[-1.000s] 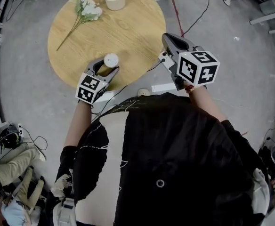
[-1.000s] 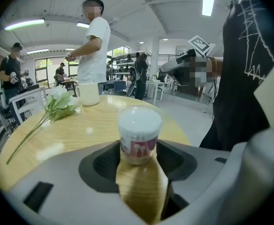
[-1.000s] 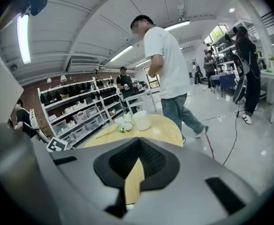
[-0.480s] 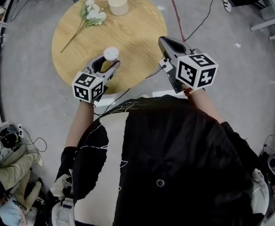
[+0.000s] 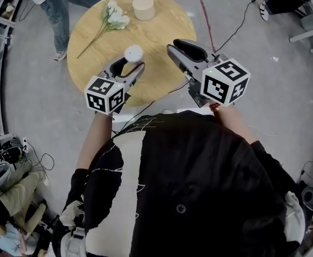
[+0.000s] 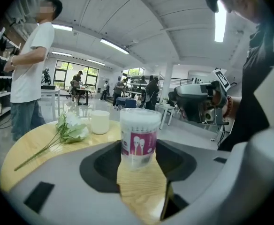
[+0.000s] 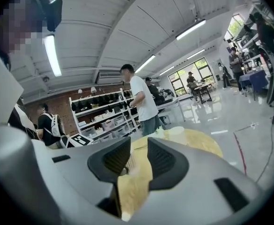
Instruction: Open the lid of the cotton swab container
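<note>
A person in a white shirt and blue jeans (image 5: 56, 8) stands on the grey floor beside the far-left edge of the round, light wooden bench (image 5: 162, 31). A sprig of white flowers with a long green stem (image 5: 115, 19) lies near that far-left edge. Just right of it, a short cream cylinder (image 5: 143, 7) stands at the far edge. Neither of them lies near the two hand-held grippers.

The clear plastic cotton swab container with a white round top and a magenta label (image 5: 133, 53) stands upright over the near-left part of the bench. It sits between the jaws of the left hand-held gripper (image 5: 128, 65), whose black pads press on its two sides. In the left gripper view white swab tips fill it to the top, and the label shows pale swab figures. Its lid looks to be in place. Whether its base touches the wood I cannot tell.

The right hand-held gripper (image 5: 179, 51) hangs over the near-right edge of the bench, apart from the container and pointing toward it. Its jaws have just been opening and stand a narrow gap apart, with nothing between them.

Beyond the bench's right edge, a red cable (image 5: 205, 15) and a black cable (image 5: 237, 25) run across the floor.
</note>
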The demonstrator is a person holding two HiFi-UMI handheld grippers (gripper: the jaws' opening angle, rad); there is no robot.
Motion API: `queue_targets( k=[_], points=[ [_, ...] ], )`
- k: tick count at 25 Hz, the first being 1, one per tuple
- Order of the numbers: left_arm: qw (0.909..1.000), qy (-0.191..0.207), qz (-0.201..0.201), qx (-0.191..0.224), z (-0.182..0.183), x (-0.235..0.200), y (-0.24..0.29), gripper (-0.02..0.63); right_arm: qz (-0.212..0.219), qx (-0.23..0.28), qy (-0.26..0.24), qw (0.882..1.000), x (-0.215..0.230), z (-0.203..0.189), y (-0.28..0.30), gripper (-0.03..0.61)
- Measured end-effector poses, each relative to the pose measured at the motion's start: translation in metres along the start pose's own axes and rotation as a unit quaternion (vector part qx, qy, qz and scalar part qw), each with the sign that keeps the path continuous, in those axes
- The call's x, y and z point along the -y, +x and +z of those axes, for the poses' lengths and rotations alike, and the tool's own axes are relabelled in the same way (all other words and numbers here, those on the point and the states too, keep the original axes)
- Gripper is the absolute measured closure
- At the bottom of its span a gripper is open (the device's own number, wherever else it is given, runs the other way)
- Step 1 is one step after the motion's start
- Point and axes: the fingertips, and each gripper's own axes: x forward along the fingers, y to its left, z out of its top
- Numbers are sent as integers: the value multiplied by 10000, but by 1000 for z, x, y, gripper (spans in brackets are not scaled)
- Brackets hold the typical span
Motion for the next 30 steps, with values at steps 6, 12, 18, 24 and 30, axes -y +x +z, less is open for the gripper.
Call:
queue_targets(
  k=[6, 12, 18, 24, 30],
  points=[
    [9997, 216, -75, 7, 11, 3, -21, 373, 241, -70, -194, 9995, -34, -7, 18, 400],
    [9983, 543, -196, -95, 18, 8, -50, 374, 288, -77, -188, 9994, -71, -8, 33, 368],
    [9982, 546, -215, -103, 17, 2, -80, 373, 396, -44, -158, 9991, -112, -16, 52, 351],
    [9981, 543, -258, -164, 11, -1, -104, 373, 459, -82, -185, 9987, -145, -23, 67, 325],
    [9971, 631, -190, -373, 0, -6, -118, 374, 471, -242, -290, 9982, -169, -36, 82, 299]
  ],
)
